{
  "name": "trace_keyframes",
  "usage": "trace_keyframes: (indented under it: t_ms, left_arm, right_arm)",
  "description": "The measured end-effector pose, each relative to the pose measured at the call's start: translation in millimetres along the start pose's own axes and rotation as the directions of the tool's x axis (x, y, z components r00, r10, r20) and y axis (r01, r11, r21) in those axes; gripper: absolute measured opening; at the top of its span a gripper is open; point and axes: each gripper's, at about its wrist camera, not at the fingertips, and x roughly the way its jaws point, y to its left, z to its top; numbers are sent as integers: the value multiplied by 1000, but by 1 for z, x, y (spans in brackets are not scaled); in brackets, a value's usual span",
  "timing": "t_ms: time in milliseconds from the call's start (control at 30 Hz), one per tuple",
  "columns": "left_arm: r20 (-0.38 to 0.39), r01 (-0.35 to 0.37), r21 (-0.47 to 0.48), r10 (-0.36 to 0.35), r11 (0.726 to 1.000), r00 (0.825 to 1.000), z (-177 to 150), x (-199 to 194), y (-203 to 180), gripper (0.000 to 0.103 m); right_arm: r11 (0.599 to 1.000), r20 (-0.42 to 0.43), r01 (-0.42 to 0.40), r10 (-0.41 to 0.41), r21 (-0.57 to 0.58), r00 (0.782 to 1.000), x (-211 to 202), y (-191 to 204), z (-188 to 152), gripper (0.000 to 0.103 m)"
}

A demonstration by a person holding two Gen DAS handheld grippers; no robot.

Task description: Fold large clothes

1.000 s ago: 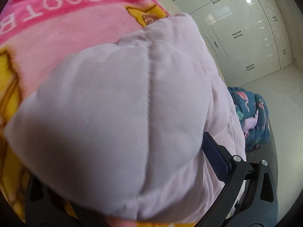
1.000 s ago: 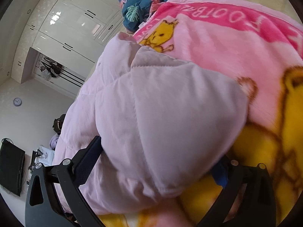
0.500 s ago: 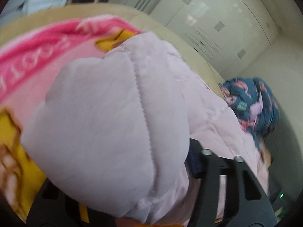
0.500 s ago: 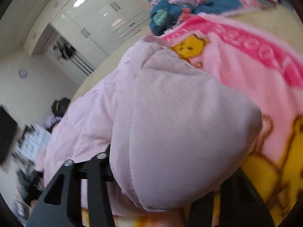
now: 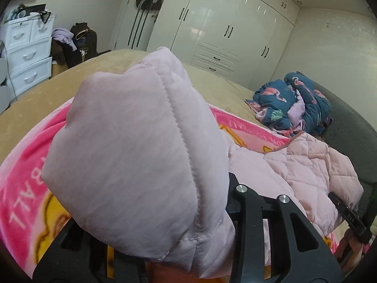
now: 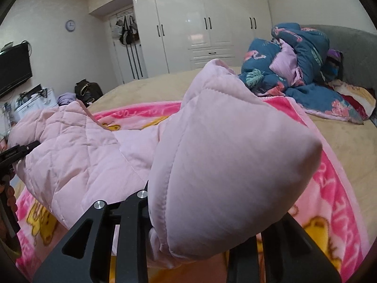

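Note:
A pale pink quilted jacket point(image 5: 132, 153) lies on a pink cartoon-bear blanket point(image 5: 21, 188) spread over the bed. In the left wrist view a puffed fold of the jacket fills the space between the fingers of my left gripper point(image 5: 150, 212). Its jaws are closing and they pinch that fold, which hangs lifted off the blanket. In the right wrist view another fold of the jacket point(image 6: 223, 153) bulges out of my right gripper point(image 6: 212, 207). Those jaws are closing on the fabric too. Between the two folds the jacket's middle sags. The padding hides both pairs of fingertips.
The bed has a tan sheet point(image 5: 47, 89) and a grey headboard point(image 5: 348, 129). A crumpled blue flamingo duvet point(image 6: 294, 54) lies near the headboard. White wardrobes point(image 5: 223, 23) line the far wall. White drawers point(image 5: 26, 54), bags and a wall TV point(image 6: 11, 68) stand beyond the bed's foot.
Both grippers have narrowed onto the jacket folds, risen and rolled. The views have swung from looking down on the blanket to showing the room. The jacket ends have come up off the bed.

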Motion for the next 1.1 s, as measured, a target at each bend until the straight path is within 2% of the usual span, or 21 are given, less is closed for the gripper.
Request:
trace_keyframes:
  t_ms: [167, 533, 1100]
  left_arm:
    - [-17, -2, -2, 2, 1000, 1000, -18, -26, 11, 28]
    - [-36, -11, 12, 12, 1000, 999, -44, -51, 10, 28]
    - [-114, -57, 54, 63, 997, 991, -78, -61, 24, 29]
  right_arm:
    - [1000, 1, -12, 12, -17, 1000, -28, 8, -16, 26]
    - [1000, -1, -17, 17, 25, 1000, -67, 15, -57, 26]
    - [993, -45, -13, 18, 117, 999, -84, -3, -96, 27]
